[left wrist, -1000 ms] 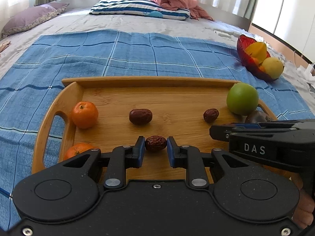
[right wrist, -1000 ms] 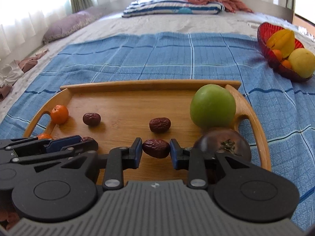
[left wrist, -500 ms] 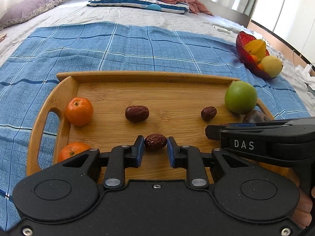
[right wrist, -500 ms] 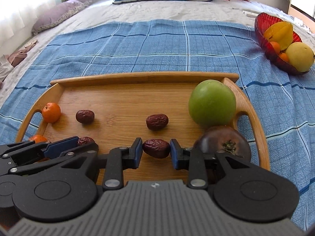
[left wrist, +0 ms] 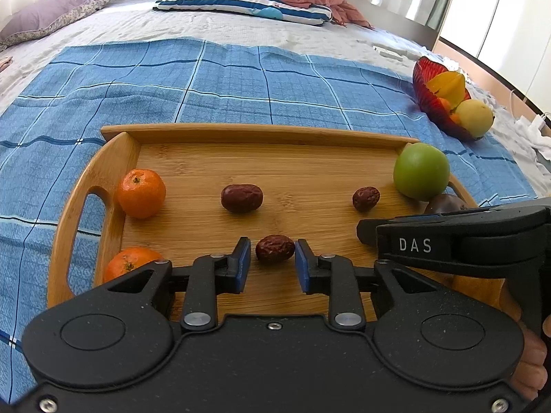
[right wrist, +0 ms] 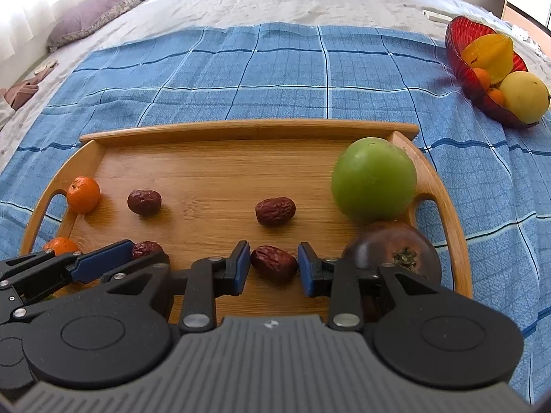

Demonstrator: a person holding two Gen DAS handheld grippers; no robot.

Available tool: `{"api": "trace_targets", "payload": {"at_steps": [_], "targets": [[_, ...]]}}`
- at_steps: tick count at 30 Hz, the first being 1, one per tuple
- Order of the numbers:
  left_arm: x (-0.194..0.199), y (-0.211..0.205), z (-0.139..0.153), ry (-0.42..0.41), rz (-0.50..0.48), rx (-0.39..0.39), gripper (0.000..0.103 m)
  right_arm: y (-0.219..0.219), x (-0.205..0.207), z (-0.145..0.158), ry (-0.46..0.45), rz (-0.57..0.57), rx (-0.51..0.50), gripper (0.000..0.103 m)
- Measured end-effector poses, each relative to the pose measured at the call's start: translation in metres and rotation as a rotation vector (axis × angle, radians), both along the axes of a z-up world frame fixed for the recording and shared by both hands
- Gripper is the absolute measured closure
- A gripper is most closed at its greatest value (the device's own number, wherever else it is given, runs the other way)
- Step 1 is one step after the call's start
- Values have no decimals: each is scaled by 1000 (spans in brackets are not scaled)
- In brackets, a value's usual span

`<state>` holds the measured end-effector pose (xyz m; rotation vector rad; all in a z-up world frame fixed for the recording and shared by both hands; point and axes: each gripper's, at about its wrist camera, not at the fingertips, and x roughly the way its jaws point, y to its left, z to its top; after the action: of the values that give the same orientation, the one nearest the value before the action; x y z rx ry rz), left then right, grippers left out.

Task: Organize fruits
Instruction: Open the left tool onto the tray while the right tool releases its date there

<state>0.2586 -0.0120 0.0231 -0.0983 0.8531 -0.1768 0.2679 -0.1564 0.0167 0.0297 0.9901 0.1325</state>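
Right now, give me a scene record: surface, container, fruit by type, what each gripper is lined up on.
surface: blue plaid cloth on a bed
tray: wooden tray
dates: four on the tray
tangerines: two at the tray's left end
large fruit: green apple, dark persimmon
left gripper: jaws open around near-left date
right gripper: jaws open around near-centre date
bowl: red bowl, fruit inside

Wrinkled red dates (left wrist: 274,248) on wooden tray (left wrist: 255,131)

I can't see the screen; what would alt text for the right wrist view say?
An open claw straddles a dried red date on a wooden tray holding more dates, tangerines, a green apple and a dark persimmon; a red fruit bowl sits beyond.
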Motion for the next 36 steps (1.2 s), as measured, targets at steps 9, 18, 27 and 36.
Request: {"api": "trace_targets", "payload": {"at_steps": [9, 18, 27, 36], "targets": [[-1, 2, 1, -1, 1, 1, 67, -1, -1, 0, 2, -4, 5, 56], [-6, 3, 7, -15, 5, -3, 62, -1, -6, 5, -17, -5, 1, 53], [-18, 7, 22, -60, 18, 2, 46, -7, -19, 21, -71, -1, 16, 46], [-35, 12, 41, -126, 32, 17, 20, -15, -40, 40, -187, -4, -5, 30]]}}
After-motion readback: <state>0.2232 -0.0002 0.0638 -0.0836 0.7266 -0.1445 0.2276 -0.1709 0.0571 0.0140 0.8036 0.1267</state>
